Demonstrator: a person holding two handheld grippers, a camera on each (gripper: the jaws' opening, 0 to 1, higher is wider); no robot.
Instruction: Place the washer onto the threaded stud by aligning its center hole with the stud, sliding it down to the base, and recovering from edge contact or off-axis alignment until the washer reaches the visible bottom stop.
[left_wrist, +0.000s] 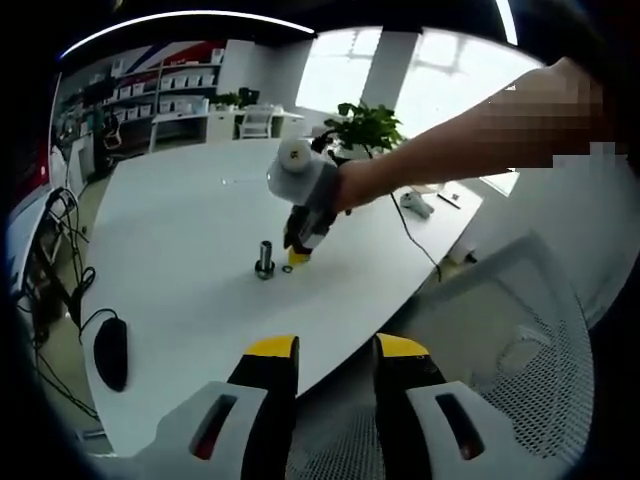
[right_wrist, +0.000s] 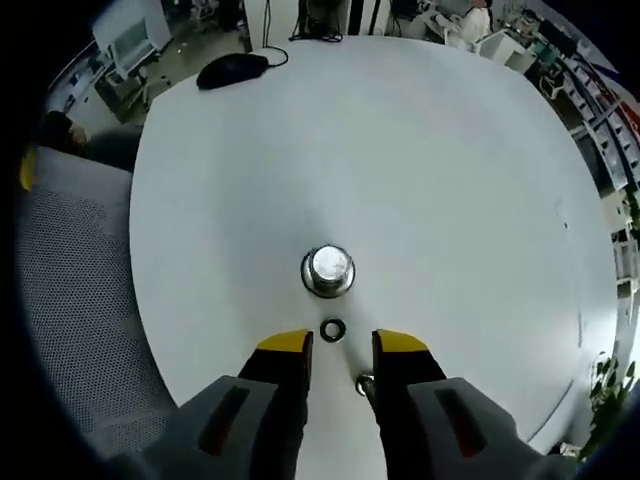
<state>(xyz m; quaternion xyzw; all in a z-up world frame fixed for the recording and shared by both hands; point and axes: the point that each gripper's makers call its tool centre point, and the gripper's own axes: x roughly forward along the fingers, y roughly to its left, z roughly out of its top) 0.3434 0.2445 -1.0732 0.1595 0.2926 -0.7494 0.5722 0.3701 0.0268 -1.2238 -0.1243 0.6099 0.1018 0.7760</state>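
Second washer (right_wrist: 364, 384) half behind right gripper (right_wrist: 343, 343)

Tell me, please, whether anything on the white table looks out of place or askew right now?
Nothing is spilled or damaged. The small dark ring-shaped washer lies flat on the white table beside the upright silver threaded stud, not on it. The right gripper hovers open just above the washer.

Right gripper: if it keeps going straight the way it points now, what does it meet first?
Probably the small dark metal washer lying flat on the white table, just ahead of the open right gripper. The shiny threaded stud stands beyond it. Depth is uncertain.
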